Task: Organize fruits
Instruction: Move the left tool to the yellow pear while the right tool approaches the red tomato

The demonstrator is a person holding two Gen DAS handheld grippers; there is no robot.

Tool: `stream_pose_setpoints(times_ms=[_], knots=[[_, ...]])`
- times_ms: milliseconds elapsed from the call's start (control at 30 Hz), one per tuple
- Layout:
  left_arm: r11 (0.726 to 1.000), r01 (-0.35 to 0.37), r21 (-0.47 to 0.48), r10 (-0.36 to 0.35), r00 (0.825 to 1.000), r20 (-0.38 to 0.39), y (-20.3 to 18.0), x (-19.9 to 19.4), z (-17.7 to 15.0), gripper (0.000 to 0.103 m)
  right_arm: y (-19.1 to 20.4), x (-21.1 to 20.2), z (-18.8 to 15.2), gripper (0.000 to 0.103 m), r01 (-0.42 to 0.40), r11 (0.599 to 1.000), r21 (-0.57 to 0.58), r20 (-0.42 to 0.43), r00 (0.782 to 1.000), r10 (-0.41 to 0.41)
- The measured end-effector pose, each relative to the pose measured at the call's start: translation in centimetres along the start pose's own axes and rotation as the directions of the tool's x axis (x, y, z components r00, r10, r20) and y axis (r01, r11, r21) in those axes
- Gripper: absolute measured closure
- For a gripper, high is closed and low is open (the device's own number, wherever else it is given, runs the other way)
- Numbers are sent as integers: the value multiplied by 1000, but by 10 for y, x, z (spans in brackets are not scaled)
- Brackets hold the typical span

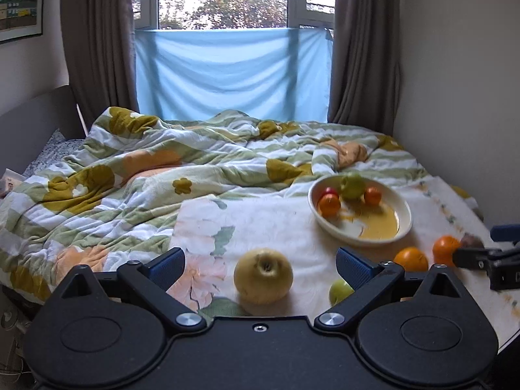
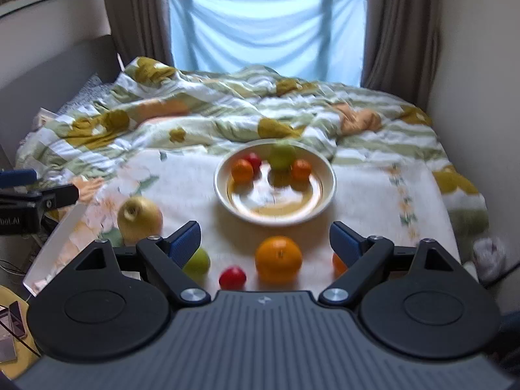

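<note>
Bowl: I see a cream bowl (image 2: pixel 227 195) upright on the flowered cloth on the bed.
In the bowl: a green apple (image 2: pixel 282 156), two small oranges (image 2: pixel 242 170) (image 2: pixel 301 169) and a small red fruit (image 2: pixel 254 160), all at the far side.
Yellow apple: large yellow apple (image 1: pixel 263 276), stem dimple up, on the cloth left of the bowl.
Loose fruit near me: big orange (image 2: pixel 278 259), red fruit (image 2: pixel 232 278), small green apple (image 2: pixel 198 261), and another orange (image 2: pixel 338 264), partly hidden.
</note>
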State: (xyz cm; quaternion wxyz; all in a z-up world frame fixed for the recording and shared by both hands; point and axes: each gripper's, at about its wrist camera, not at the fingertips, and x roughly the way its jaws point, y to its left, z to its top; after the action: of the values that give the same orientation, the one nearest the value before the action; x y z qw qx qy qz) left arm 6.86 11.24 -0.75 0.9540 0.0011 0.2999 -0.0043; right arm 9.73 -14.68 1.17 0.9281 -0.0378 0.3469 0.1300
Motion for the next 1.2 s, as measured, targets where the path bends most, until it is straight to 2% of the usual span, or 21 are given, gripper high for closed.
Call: stream_pose_setpoints(times_ms=[233,433,633,900,1033,1100,1167,1200], knots=[[999,0,52,1,1000,-14,0,43,-30,2,10,32,-50,2,39,999,-3,-45,998,-39],[998,-9,56,10,1000,-22,1,75,-39,2,17,63,-70,4,46,999,4,-67,997,-45],[997,7,72,-1,997,-79,-1,102,-37,3,24,88,-74,5,50,999,-7,-81,995,-51],[997,25,74,-15,990,-144,2,124,-34,8,27,109,-74,21,34,999,-9,-125,991,-35],[997,64,41,-57,985,-160,5,130,-32,8,27,113,-73,22,19,1000,6,-124,992,-18],[996,70,49,-61,984,-165,3,131,-32,12,28,115,-72,24,14,1000,1,-119,993,-14],[996,64,64,-52,983,-177,1,134,-32,24,31,116,-70,26,11,1000,-9,-114,993,-12],[995,64,71,-51,983,-176,1,134,-32,24,32,117,-70,27,11,1000,-13,-111,994,-12]])
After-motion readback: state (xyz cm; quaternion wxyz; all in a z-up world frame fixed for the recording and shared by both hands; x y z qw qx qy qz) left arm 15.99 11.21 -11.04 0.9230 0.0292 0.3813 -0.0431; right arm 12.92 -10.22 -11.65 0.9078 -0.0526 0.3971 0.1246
